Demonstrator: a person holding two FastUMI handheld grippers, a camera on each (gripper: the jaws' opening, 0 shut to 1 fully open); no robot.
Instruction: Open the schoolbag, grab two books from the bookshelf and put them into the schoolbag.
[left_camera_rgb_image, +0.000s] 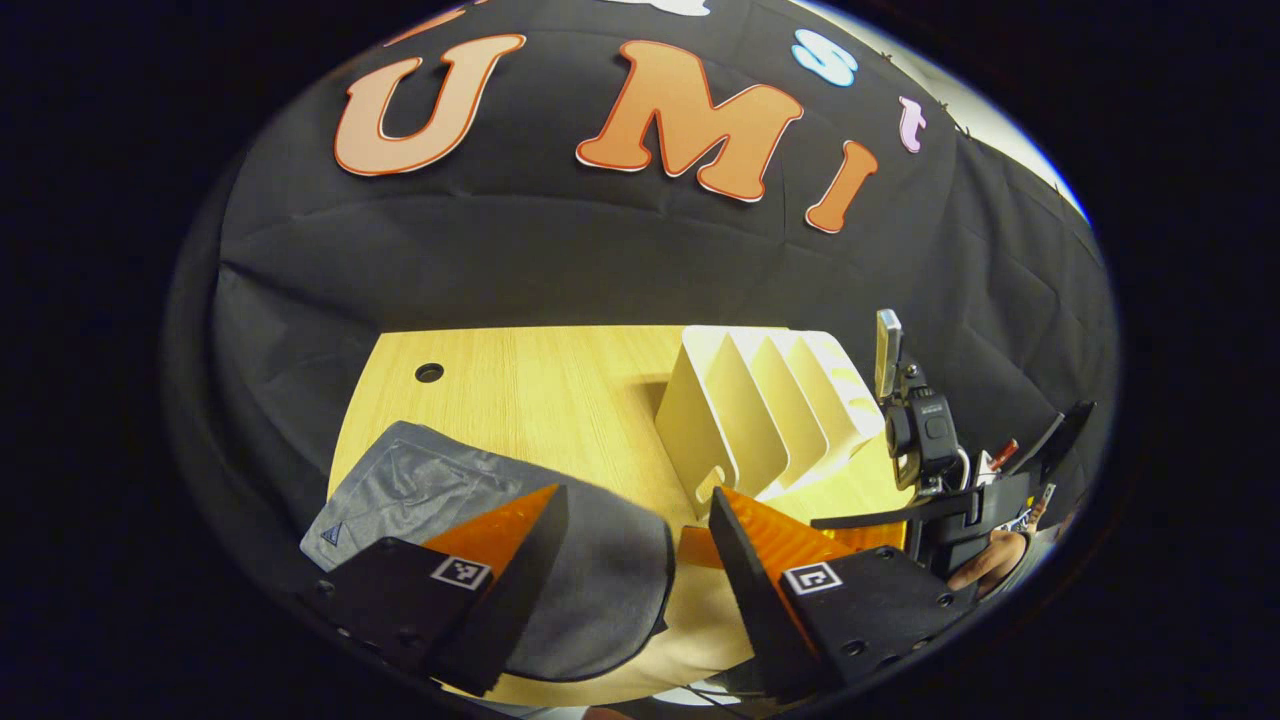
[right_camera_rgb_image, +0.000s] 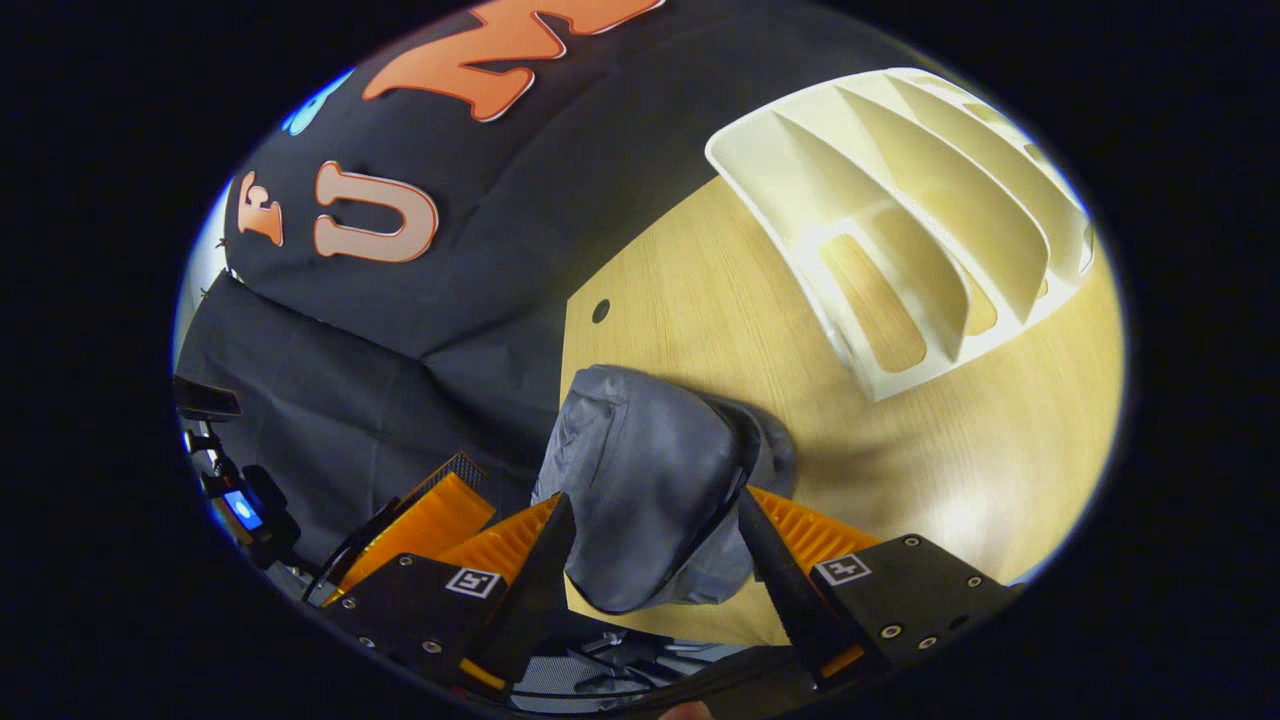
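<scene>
Two claws are held spread and empty above the tabletop (left_camera_rgb_image: 560, 390). The bag (right_camera_rgb_image: 650, 480) is seen flat near the front edge, just ahead of the right claw (right_camera_rgb_image: 655, 545), which is judged nearer; the left claw (left_camera_rgb_image: 640, 535) hovers beside it. The rack (left_camera_rgb_image: 760, 410) stands beyond.

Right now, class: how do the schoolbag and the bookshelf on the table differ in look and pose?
The schoolbag is grey, soft cloth and lies slumped flat; the bookshelf is cream, rigid and stands upright. The schoolbag is one closed lump, while the bookshelf has open slots between dividers, with no books visible in them. Both rest on the wooden table.
</scene>
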